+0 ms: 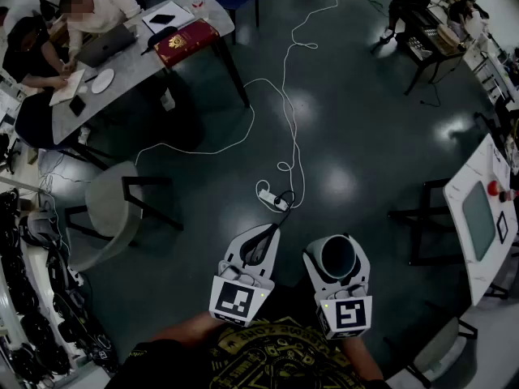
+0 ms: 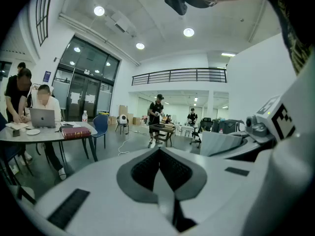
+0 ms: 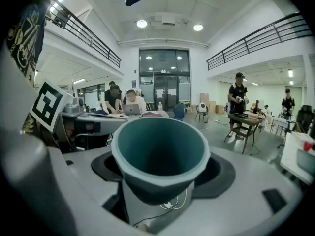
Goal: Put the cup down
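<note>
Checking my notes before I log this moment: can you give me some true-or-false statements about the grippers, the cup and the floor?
1. The right gripper holds a teal cup. True.
2. The left gripper is clamped on a second cup. False: its jaws are together with nothing between them.
3. The teal cup stands on a table. False: it is held in the air above the floor.
4. A white cable runs across the floor to a power strip. True.
5. A red book lies on the grey table. True.
</note>
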Demonstrator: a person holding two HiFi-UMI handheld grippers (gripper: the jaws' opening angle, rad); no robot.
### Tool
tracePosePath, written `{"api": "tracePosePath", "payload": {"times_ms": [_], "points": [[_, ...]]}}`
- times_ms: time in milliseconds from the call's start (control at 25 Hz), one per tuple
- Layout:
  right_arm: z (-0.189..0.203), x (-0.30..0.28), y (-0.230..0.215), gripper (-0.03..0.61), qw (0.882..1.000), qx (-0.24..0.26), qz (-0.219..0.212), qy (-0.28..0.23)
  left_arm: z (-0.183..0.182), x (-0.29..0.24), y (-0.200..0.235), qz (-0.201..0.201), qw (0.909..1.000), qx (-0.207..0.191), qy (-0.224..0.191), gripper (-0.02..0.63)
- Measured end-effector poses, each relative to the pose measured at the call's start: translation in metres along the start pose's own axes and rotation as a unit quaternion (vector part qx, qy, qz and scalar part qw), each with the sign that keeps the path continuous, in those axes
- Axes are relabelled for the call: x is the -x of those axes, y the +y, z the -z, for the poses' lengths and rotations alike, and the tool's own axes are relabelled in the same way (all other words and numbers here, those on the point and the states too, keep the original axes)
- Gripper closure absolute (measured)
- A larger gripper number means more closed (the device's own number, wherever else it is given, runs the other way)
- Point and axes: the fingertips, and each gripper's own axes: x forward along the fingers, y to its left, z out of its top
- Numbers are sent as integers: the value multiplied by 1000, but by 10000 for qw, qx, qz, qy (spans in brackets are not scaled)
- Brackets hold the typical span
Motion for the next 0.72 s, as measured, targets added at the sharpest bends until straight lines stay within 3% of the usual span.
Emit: {"api": "tracePosePath", "payload": {"times_ms": [720], "points": [[-2,16,-18,195,9998,-173,-7,-88,-3,-10,-24,108,9997,140,144,603]]}}
